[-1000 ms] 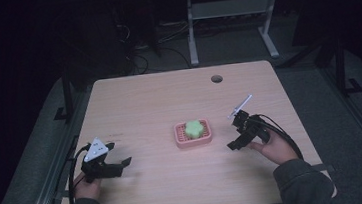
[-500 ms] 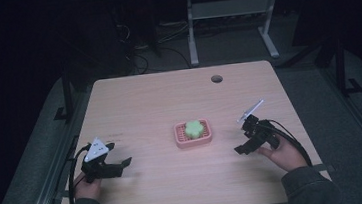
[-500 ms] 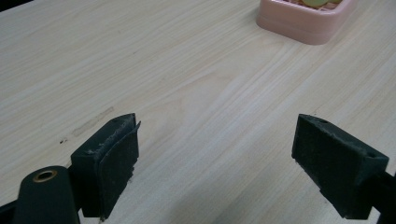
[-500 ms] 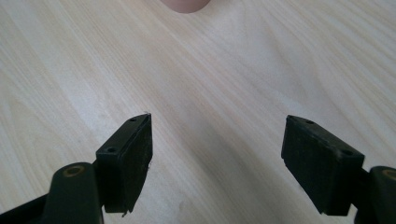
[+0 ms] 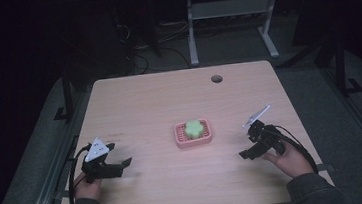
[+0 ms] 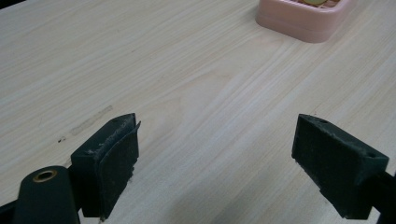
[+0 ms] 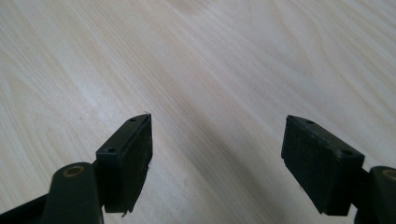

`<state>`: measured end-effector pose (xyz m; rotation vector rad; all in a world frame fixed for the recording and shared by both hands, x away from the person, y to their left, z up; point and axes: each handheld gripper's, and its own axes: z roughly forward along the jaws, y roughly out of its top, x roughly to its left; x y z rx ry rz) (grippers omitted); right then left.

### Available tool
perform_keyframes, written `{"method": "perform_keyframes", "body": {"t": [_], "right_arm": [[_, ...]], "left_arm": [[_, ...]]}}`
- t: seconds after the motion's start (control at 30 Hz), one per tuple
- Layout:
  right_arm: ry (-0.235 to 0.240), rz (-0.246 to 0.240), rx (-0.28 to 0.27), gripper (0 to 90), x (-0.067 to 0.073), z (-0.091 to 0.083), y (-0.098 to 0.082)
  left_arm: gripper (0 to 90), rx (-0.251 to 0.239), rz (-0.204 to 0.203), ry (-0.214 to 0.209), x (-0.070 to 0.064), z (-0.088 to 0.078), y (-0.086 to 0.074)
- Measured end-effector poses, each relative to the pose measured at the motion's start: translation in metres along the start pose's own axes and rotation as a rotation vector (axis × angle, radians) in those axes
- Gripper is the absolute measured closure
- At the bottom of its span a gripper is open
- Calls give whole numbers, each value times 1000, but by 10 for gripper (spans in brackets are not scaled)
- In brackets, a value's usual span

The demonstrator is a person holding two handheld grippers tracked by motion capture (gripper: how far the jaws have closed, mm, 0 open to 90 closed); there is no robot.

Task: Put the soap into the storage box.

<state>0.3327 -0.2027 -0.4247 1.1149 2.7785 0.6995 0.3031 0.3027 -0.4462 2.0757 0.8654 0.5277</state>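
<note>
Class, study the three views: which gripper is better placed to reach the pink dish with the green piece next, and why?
Probably the left gripper. Its jaws stand open and point toward the pink dish, which lies ahead of them. The right gripper is open too, but faces bare table.

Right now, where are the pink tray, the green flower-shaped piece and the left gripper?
pink tray [image 5: 193, 142], high view, front rim.
green flower-shaped piece [image 5: 192, 128], high view, its middle.
left gripper [image 5: 124, 163], high view, between its open jaws.
</note>
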Motion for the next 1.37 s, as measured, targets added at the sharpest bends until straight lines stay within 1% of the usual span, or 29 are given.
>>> {"method": "perform_keyframes", "body": {"t": [0.1,0.17,0.2,0.27,0.47,0.5,0.53,0.67,0.7,0.73,0.8,1.03,1.17,1.2,1.37], "right_arm": [[-1,11,-2,246,1,-1,-6],[-3,14,-6,246,1,-1,-10],[-3,15,-9,246,1,-1,-12],[-1,25,-10,246,1,-1,-17],[-1,34,-17,246,2,-1,-27],[-4,37,-20,246,3,-2,-29],[-2,37,-23,246,3,-2,-30],[-6,44,-30,248,5,-4,-37],[-6,48,-29,248,5,-5,-39],[-10,49,-31,248,5,-5,-41],[-5,60,-42,248,6,-5,-45],[5,70,-58,247,11,0,-57],[-12,69,-61,247,14,1,-62],[-11,76,-66,246,15,0,-63],[-23,85,-100,238,21,-3,-69]], "left_arm": [[144,13,24,1,2,-1,0],[144,14,24,0,1,-1,0],[144,6,15,0,1,0,0],[144,11,20,0,1,0,0],[144,13,17,0,1,1,0],[144,14,18,0,1,1,0],[144,24,27,0,1,0,0],[144,25,29,0,1,0,0],[144,21,16,-1,0,1,0],[144,21,15,0,0,1,0],[144,23,16,0,0,1,0],[144,30,25,2,1,1,0],[144,27,23,3,1,1,0],[144,27,23,3,1,1,0],[144,26,25,6,1,2,0]]}}
